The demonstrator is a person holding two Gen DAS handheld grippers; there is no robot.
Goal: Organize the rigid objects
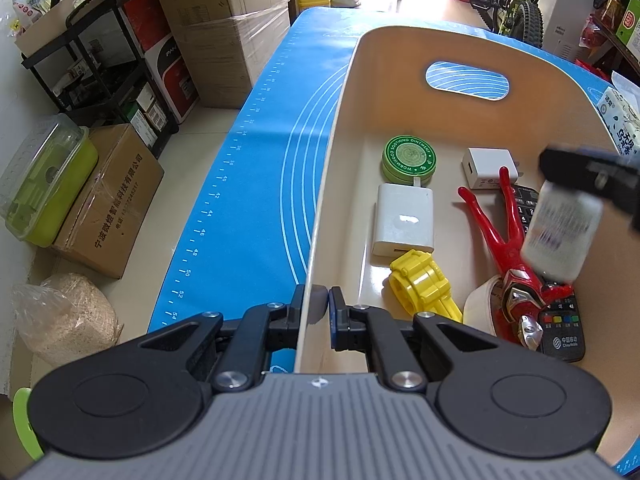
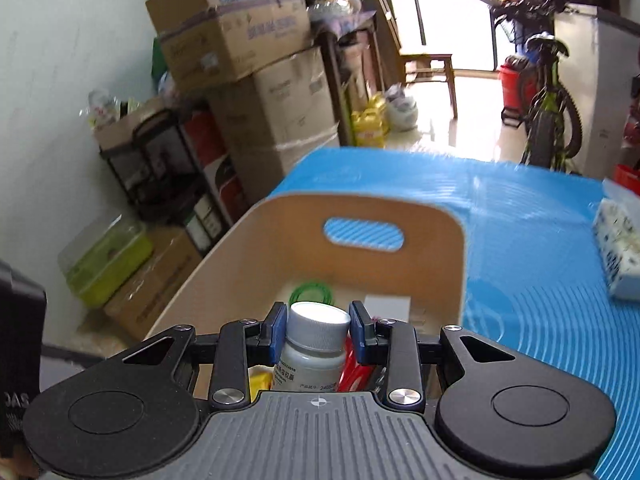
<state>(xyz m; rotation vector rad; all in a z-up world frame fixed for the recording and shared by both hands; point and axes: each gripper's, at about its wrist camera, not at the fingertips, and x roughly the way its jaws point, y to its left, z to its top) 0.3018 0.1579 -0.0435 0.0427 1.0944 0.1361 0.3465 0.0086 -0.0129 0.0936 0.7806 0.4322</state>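
Note:
A beige wooden bin (image 1: pixel 340 128) stands on the blue mat (image 1: pixel 256 152). My left gripper (image 1: pixel 317 304) is shut on the bin's left wall near its front. Inside lie a green ointment tin (image 1: pixel 408 159), two white chargers (image 1: pixel 404 220) (image 1: pixel 489 168), a yellow toy (image 1: pixel 424 284), a red figure (image 1: pixel 508 248), a black remote (image 1: pixel 562 328) and a tape roll (image 1: pixel 480 304). My right gripper (image 2: pixel 318 330) is shut on a white pill bottle (image 2: pixel 316 344) just under its cap and holds it above the bin (image 2: pixel 248 248); the bottle also shows, blurred, in the left wrist view (image 1: pixel 560 236).
A tissue pack (image 1: pixel 622 124) lies on the mat right of the bin, also in the right wrist view (image 2: pixel 618 252). Cardboard boxes (image 1: pixel 224 28), a black rack (image 1: pixel 104 68) and a green container (image 1: pixel 44 184) stand on the floor at the left. A bicycle (image 1: pixel 516 4) stands behind.

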